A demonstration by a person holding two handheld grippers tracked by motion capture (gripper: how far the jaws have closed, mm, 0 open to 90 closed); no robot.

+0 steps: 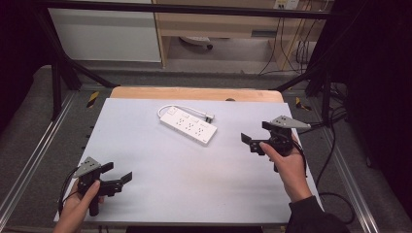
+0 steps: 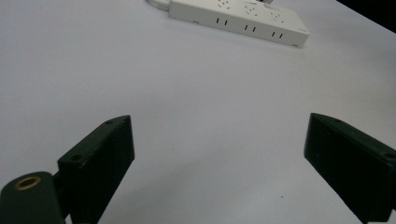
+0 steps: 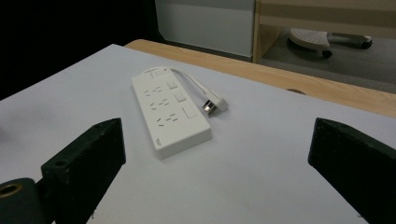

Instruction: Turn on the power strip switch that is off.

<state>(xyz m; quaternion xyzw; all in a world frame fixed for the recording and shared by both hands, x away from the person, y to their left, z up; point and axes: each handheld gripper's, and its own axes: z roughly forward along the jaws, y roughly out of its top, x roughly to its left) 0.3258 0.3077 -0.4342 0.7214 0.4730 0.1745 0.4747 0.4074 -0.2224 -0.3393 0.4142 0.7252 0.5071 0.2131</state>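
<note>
- The left gripper (image 1: 119,173) is held low at about 7 o'clock on the white table top (image 1: 160,184), near the front edge. Its jaws are spread wide with nothing between them, and are aimed toward the middle of the table, so a line to the work is kept free.
- In the left gripper view, bare table is seen between the parted jaws, and the power strip (image 2: 238,18) is seen well beyond them at the top.
- The right gripper (image 1: 259,137) is carried higher up, at about 3 o'clock, in a hand (image 1: 287,164) that comes in from the front right. Its jaws are likewise wide apart and empty, and are turned toward the strip; this is judged to be the readier of the two for an approach.
- The white power strip (image 1: 188,125) is laid flat just past the centre, toward 12 o'clock, set diagonally, sockets and switches facing up. It is well apart from both grippers.
- Its short cord is looped back behind it, so the plug (image 3: 214,104) is left lying just beside the strip's switch side, apparently unplugged and easy to pinch.
- Beyond, the wooden edge (image 1: 194,93) of the table is left uncovered at 12 o'clock.
</note>
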